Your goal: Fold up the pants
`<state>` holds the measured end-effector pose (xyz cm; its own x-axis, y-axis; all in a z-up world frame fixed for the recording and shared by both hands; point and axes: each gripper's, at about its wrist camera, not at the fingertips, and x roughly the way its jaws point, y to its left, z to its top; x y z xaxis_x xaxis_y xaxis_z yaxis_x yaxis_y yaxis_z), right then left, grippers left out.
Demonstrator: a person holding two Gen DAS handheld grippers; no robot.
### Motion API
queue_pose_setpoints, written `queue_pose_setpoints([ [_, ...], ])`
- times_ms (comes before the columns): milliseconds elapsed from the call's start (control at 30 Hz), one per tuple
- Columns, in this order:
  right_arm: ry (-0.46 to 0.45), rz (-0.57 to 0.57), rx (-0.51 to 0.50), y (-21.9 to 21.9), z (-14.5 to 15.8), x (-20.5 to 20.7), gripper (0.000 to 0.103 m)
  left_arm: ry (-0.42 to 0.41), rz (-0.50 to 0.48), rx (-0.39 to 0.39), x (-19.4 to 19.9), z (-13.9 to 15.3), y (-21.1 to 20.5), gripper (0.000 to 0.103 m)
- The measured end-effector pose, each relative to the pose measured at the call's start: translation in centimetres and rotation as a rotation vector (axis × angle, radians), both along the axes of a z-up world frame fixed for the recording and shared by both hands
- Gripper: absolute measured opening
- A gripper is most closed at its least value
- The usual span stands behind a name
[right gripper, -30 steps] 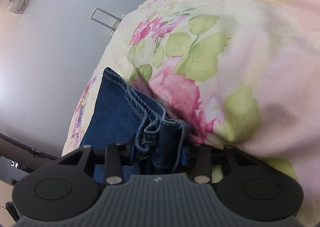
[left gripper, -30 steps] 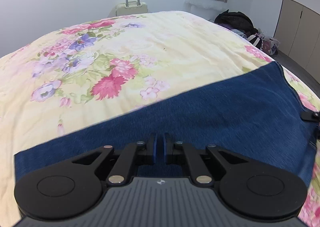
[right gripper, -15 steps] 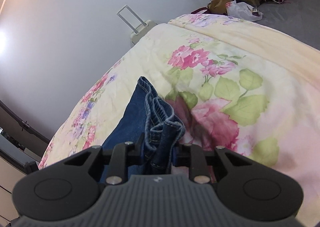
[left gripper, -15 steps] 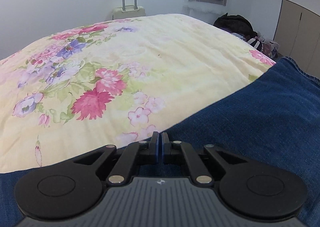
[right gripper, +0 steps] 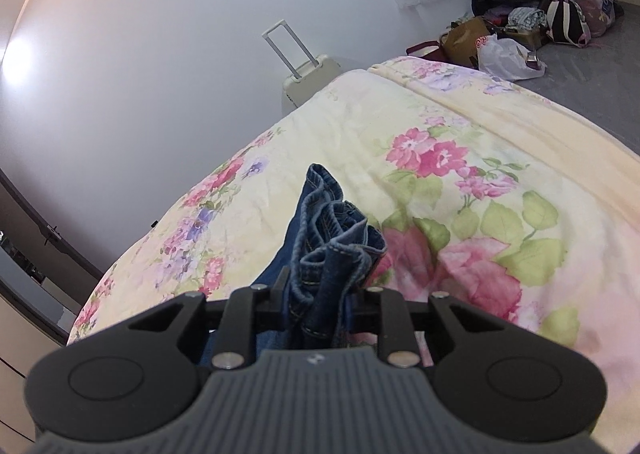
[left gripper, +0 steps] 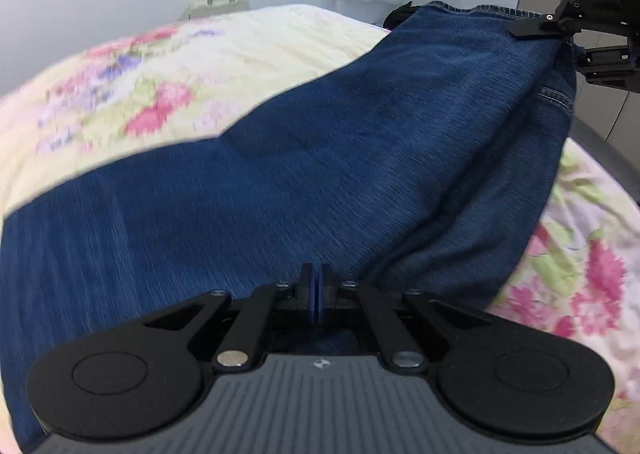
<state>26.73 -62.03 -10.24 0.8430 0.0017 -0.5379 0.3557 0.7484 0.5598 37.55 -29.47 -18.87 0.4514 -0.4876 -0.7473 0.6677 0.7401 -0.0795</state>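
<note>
Denim pants [left gripper: 360, 157] drape across a floral quilt [left gripper: 168, 77], one end lifted off the bed at far right. The right gripper [right gripper: 322, 290] is clamped on a bunched wad of seamed, stitched edge, folds of blue cloth crowding between its jaws; from the left wrist view it [left gripper: 568, 41] shows at upper right, holding the cloth aloft so the pants hang in a slope down toward the near side. The left gripper [left gripper: 316, 294] is pinched fully together low over the near stretch of denim, blue pads meeting with no cloth visible between them; whether it touches the fabric below cannot be told. A suitcase [right gripper: 308, 81] stands against the far wall, bags [right gripper: 520, 25] heaped on the floor at right. Judging by the sag, the denim is soft but fairly heavy and thick, unlikely to slip from a firm pinch yet prone to bunching; hems, waistband and outer seams look like the surest places to grip, with both ends held for a square fold.
</note>
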Motion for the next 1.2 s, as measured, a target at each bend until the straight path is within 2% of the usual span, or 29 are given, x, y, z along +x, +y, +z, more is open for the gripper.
queue_pose_setpoints([
  [133, -0.004, 0.018, -0.05, 2.1, 2.0, 0.2, 0.019, 0.074, 0.006, -0.016, -1.7, -1.1, 0.7, 0.0],
  [200, -0.008, 0.027, -0.064, 3.1, 3.0, 0.4, 0.018, 0.06, 0.008, -0.014, -2.5, -1.2, 1.1, 0.0],
  [300, -0.008, 0.051, -0.107, 5.0, 4.7, 0.9, 0.018, 0.089, -0.007, -0.052, -2.8, 0.2, 2.7, 0.0],
  [367, -0.014, 0.068, -0.152, 6.6, 6.0, 1.1, 0.018, 0.111, -0.016, -0.091, -2.8, 1.7, 4.5, 0.006],
  [467, -0.032, 0.091, -0.19, 9.2, 7.8, 1.4, 0.018, 0.054, 0.017, -0.1, -3.6, 4.1, 7.7, 0.008],
  [533, -0.044, 0.113, -0.212, 11.1, 8.9, 1.7, 0.019, 0.016, 0.056, -0.087, -3.7, 5.4, 10.0, 0.009],
  [700, -0.061, 0.179, -0.282, 17.1, 11.6, 2.9, 0.019, -0.092, 0.238, -0.003, -3.3, 7.6, 16.4, 0.012],
  [800, -0.051, 0.211, -0.3, 21.0, 12.3, 4.1, 0.019, -0.095, 0.342, -0.022, -2.6, 7.9, 20.4, 0.014],
  [933, -0.032, 0.271, -0.341, 26.8, 12.2, 5.9, 0.019, -0.057, 0.463, -0.103, -1.0, 7.7, 25.4, 0.014],
  [1033, -0.007, 0.331, -0.37, 31.6, 10.9, 7.6, 0.019, -0.036, 0.516, -0.145, -0.4, 7.3, 28.2, 0.014],
  [1100, 0.019, 0.382, -0.386, 35.0, 9.2, 8.5, 0.019, -0.04, 0.539, -0.152, -0.5, 7.2, 29.8, 0.014],
  [1200, 0.102, 0.471, -0.372, 40.1, 4.9, 9.8, 0.019, -0.047, 0.546, -0.159, -0.4, 6.8, 30.9, 0.014],
])
